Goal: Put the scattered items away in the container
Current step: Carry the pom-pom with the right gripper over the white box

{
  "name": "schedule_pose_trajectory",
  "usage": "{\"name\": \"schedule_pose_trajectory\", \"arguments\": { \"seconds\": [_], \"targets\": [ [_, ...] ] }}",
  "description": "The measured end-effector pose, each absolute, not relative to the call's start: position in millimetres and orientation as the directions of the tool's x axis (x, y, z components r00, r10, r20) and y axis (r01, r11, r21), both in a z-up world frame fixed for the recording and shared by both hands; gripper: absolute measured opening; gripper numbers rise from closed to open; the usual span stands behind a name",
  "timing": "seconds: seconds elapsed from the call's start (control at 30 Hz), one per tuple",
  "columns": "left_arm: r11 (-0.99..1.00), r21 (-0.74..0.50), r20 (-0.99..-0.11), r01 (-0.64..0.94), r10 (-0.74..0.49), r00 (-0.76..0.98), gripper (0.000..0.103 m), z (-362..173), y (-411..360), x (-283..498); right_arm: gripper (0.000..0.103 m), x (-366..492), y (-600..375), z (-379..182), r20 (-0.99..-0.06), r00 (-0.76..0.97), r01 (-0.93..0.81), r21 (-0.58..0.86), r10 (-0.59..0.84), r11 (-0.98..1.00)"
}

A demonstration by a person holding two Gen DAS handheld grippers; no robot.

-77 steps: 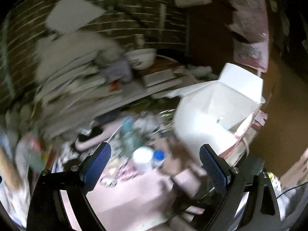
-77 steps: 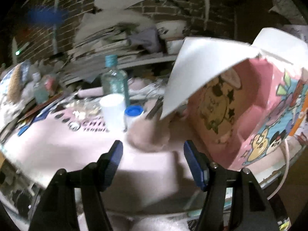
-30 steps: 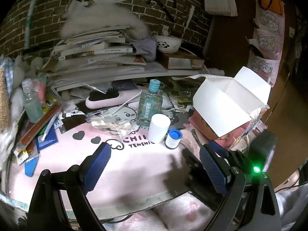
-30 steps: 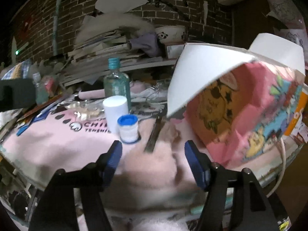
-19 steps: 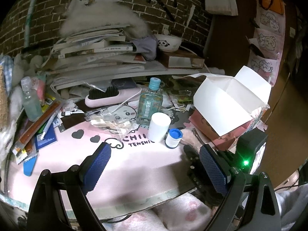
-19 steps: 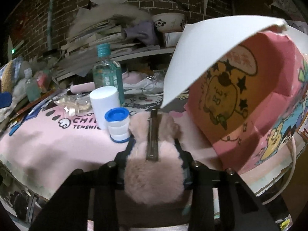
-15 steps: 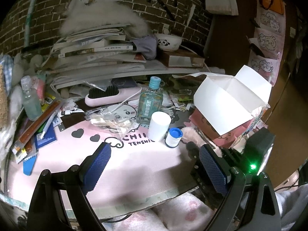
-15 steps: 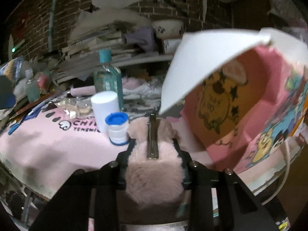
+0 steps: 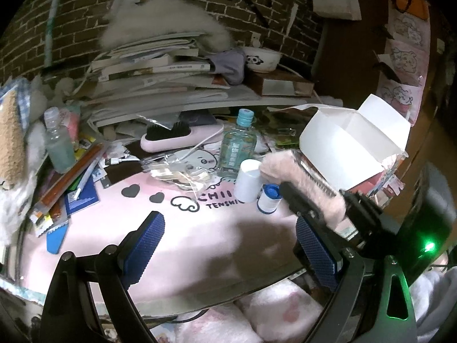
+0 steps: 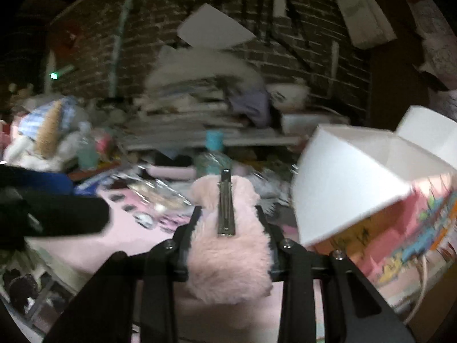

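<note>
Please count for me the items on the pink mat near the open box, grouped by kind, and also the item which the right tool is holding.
Glass bottle with teal cap: 1
White cylinder container: 1
Small white jar with blue lid: 1
Clear plastic packet: 1
Fluffy pink hair clip, held off the mat in the shut right tool: 1
Total: 5

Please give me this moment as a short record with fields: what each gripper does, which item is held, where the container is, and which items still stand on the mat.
right gripper: shut on the fluffy pink hair clip with a metal bar, lifted off the mat
left gripper: open, empty, above the pink printed desk mat
container: pink cartoon box with open white flaps, at the right of the mat
clip position: beside the box, not yet inside
left on mat: white cylindrical cap; small white jar with blue lid; clear glass bottle with teal cap
</note>
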State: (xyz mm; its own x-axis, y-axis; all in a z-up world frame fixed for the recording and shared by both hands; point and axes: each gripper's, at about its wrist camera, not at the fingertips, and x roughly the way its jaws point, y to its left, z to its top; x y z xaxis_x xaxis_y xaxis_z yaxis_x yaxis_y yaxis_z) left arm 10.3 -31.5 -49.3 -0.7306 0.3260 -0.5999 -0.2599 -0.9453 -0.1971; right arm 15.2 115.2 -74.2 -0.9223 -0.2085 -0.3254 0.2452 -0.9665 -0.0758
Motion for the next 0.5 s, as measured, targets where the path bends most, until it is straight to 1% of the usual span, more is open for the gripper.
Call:
{"name": "schedule_pose_trajectory", "arguments": {
  "seconds": [0.07,0.17,0.37,0.43,0.5],
  "targets": [
    [-0.945,-0.202,-0.598,-0.258,0.327,-0.731,0.092,-48.2,-33.1,10.4,0.03,13.7,111.6,-67.0,-0.316,-0.92,0.273,-0.095,-0.231,-0.957],
    [-0.946,-0.192,-0.598,-0.261,0.324,-0.733,0.092,-46.9,-31.5,11.1,0.03,10.0,114.8,-55.4,-0.33,-0.908,0.306,-0.101,-0.258,-0.947],
    [-0.942,-0.185,-0.597,-0.281,0.335,-0.729,0.092,-44.3,-23.9,8.2,0.03,11.2,138.0,-21.8,-0.331,-0.906,0.323,-0.136,-0.265,-0.937],
    [-0.936,-0.191,-0.595,-0.294,0.349,-0.724,0.092,-43.3,-19.5,6.9,0.03,10.8,151.0,-6.6,-0.343,-0.902,0.323,-0.138,-0.261,-0.936],
    [-0.928,-0.199,-0.593,-0.315,0.369,-0.715,0.092,-40.4,-13.1,4.7,0.03,6.8,165.8,9.6,-0.376,-0.893,0.321,-0.145,-0.247,-0.936]
  ]
}}
